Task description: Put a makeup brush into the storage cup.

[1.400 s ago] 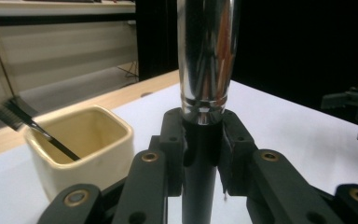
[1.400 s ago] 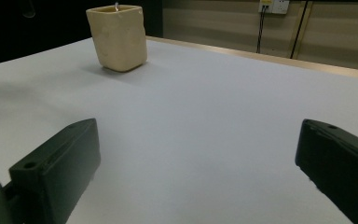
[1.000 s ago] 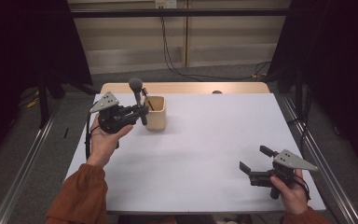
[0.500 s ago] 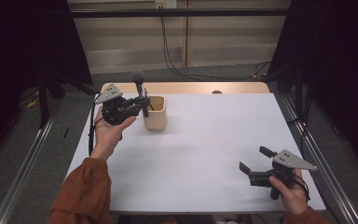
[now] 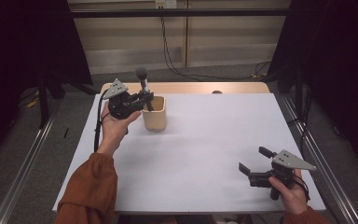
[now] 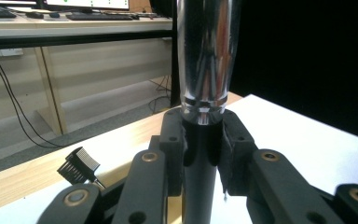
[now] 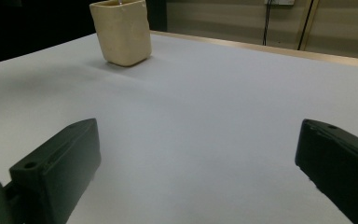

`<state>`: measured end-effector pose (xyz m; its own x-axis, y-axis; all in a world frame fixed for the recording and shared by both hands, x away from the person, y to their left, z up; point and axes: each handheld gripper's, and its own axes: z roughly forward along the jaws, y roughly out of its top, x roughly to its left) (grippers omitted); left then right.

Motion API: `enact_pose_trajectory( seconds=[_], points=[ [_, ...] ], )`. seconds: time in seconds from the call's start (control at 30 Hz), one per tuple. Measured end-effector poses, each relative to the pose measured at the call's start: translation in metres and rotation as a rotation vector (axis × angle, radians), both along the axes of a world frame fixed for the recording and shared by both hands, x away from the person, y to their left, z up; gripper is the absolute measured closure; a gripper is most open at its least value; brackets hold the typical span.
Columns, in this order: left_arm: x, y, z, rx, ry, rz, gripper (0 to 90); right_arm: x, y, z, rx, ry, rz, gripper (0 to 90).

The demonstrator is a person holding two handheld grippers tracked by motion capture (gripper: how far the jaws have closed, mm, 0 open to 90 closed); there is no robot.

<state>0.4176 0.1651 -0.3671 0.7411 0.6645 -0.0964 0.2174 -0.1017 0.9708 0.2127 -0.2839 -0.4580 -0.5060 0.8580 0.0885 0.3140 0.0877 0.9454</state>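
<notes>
The person's left gripper [image 5: 140, 100] is clamping its two black jaws on a slender utensil with a shiny metal shaft, a black lower stem and a rounded dark grey head [image 5: 143, 84]. In the left gripper view the pads are pressing on the black stem [image 6: 199, 163] just under the silver collar, so the grip looks firm. The tool is standing nearly upright, its head pointing up, and its lower end is hanging over the open mouth of the cream-coloured, square-sided ceramic cup [image 5: 154, 113], which is sitting toward the far left of the white table [image 5: 205, 154].

Compared with a second ago, the left hand [image 5: 114, 126] has been carrying the gripper away from the person and slightly down, so the utensil, which was hovering beside and above the cup, is now lining up over its opening. How far its tip is already reaching inside cannot be told, since the gripper covers that part. The likely step in hand is lowering the tool into the cup, and it seems close to done; a release should wait until the stem is well inside the rim, or it may tip out.

The right gripper [image 5: 257, 164] is resting near the table's near right corner, well apart from the cup, its jaws spread wide with nothing between them [image 7: 200, 172], and it has not shifted.
</notes>
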Motion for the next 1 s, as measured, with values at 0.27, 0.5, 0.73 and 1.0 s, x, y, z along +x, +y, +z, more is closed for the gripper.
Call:
enact_pose_trajectory(
  seconds=[0.27, 0.5, 0.73, 1.0],
  points=[
    [0.01, 0.0, -0.009, 0.005, 0.01, 0.02, 74.4, 0.0, 0.0, 0.0, 0.003, -0.002, 0.004, 0.0],
    [0.019, 0.001, -0.015, 0.014, 0.008, 0.046, 74.4, -0.001, 0.0, -0.001, 0.005, -0.002, 0.005, 0.0],
    [0.025, 0.001, -0.022, 0.03, 0.028, 0.045, 74.4, 0.0, -0.001, -0.001, 0.001, 0.0, 0.002, 0.0],
    [0.024, -0.002, -0.026, 0.056, 0.028, 0.034, 74.4, 0.0, -0.001, -0.001, -0.003, 0.0, 0.002, 0.0]
  ],
)
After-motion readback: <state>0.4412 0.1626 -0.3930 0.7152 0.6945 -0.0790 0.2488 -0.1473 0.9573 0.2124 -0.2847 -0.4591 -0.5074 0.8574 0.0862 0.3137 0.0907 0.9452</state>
